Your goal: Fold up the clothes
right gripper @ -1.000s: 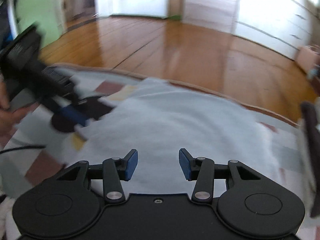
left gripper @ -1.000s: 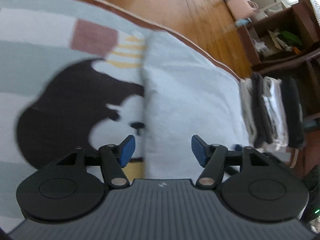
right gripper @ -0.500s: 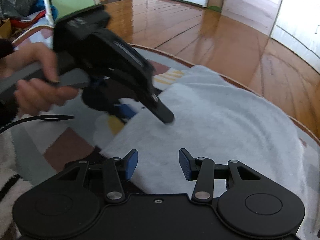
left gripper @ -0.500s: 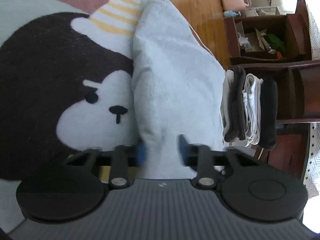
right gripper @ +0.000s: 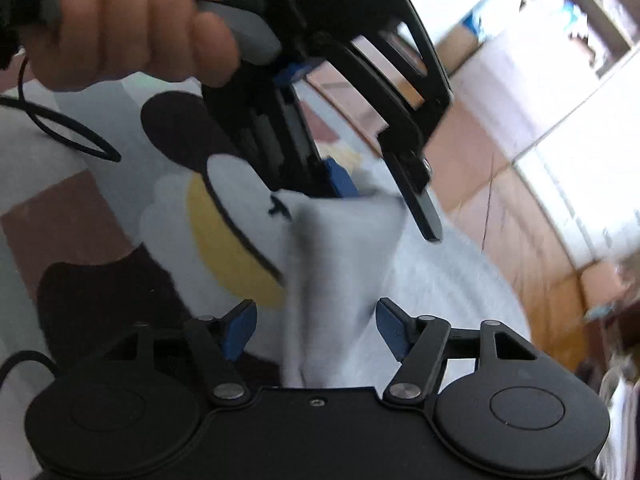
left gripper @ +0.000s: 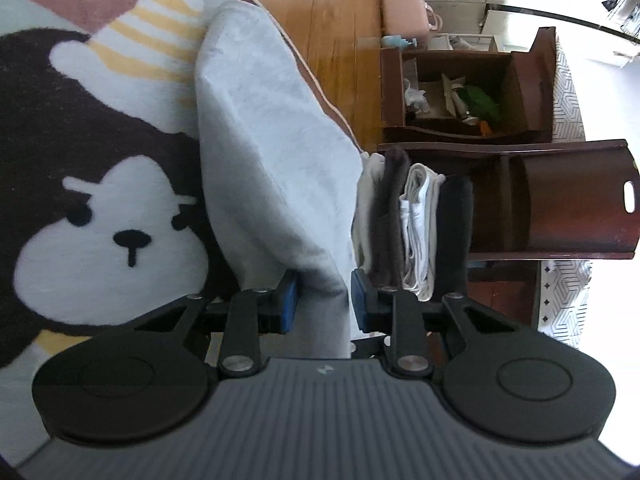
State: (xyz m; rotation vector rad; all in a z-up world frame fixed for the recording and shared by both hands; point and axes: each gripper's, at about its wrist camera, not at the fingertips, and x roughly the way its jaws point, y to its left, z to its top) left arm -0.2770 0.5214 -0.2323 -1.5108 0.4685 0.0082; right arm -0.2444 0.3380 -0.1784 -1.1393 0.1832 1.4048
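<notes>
Pale grey cloth [left gripper: 260,152], soft like a fleece top, lies across a rug [left gripper: 60,152] printed with a dark bear that has a white face, and its far edge reaches the rug's border by the wooden floor [left gripper: 340,40]. The left gripper [left gripper: 323,300] has its blue pads drawn in on a bunched corner of this cloth, which is pinched between them and pulled up into a ridge. Just beside the cloth stands a pile of folded clothes [left gripper: 412,224] in cream, brown, white and black, against a dark wooden shelf [left gripper: 560,208]. The right gripper [right gripper: 316,326] is opening its jaws; a fold of the same cloth lies between them, and the pads seem clear of it, though the blur makes that hard to judge. Above it a hand [right gripper: 132,24] holds the left gripper's handle, with a black cable [right gripper: 60,132] looping over the rug
</notes>
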